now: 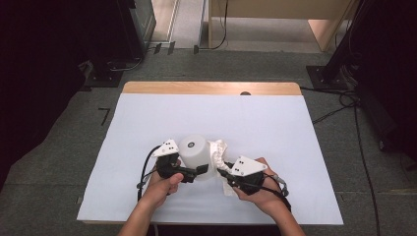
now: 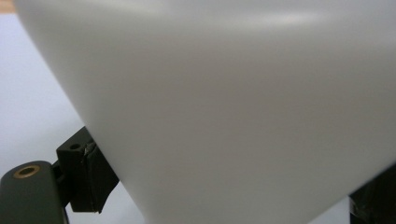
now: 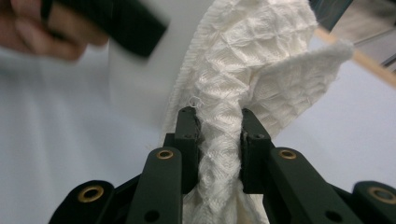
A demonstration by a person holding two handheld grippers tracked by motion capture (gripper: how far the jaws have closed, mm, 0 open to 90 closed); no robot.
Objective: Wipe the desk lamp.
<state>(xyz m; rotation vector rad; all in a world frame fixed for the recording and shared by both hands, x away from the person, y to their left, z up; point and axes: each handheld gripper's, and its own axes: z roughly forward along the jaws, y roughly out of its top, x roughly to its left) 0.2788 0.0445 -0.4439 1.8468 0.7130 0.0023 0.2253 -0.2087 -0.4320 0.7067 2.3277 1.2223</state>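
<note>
White matte cylindrical container [image 1: 193,153]: near front of white-covered worktop [image 1: 255,123], clamped in left tongs [image 1: 196,170]. White waffle-weave cloth [image 3: 233,84]: bunched against container's right side, pinched in right tongs [image 3: 218,135].

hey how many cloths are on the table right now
1. A white waffle-weave cloth sits bunched against the right side of the white cylinder, pinched by the right gripper. Part of it lies under that hand, so a second layer could be hidden.
</note>
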